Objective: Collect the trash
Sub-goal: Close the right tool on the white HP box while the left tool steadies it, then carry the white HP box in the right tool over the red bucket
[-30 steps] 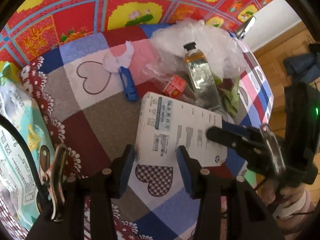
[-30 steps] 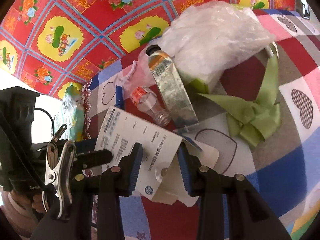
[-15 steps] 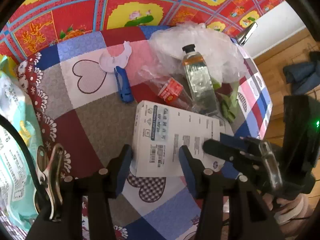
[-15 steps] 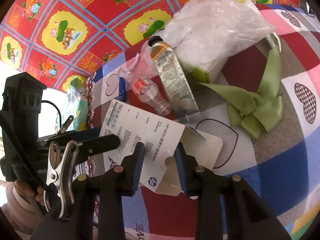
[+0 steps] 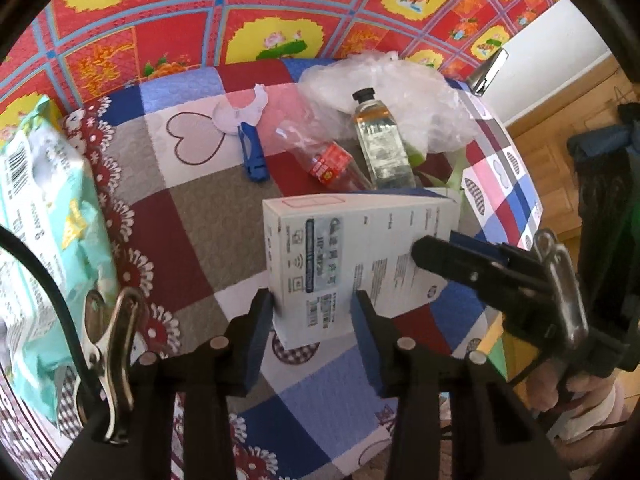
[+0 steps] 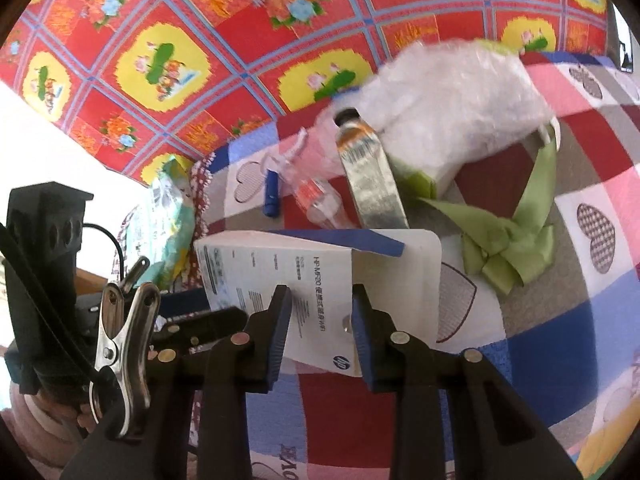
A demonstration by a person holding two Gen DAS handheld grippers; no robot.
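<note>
One white printed box (image 5: 352,252), held off the patchwork cloth (image 5: 188,216) near the front. Left gripper (image 5: 312,316): jaws closing, blue pads either side of the box's near left corner, contact uncertain. Right gripper (image 6: 320,324): jaws clamped on the box's right end, flap (image 6: 404,276) hanging open. Farther back: one flattened tube (image 5: 380,140) with black cap, one small clear bottle (image 5: 332,160) with red label, one blue clip (image 5: 252,152), one crumpled clear bag (image 5: 392,92), one green ribbon (image 6: 508,240). At far left, one pale green wipes pack (image 5: 44,240).
</note>
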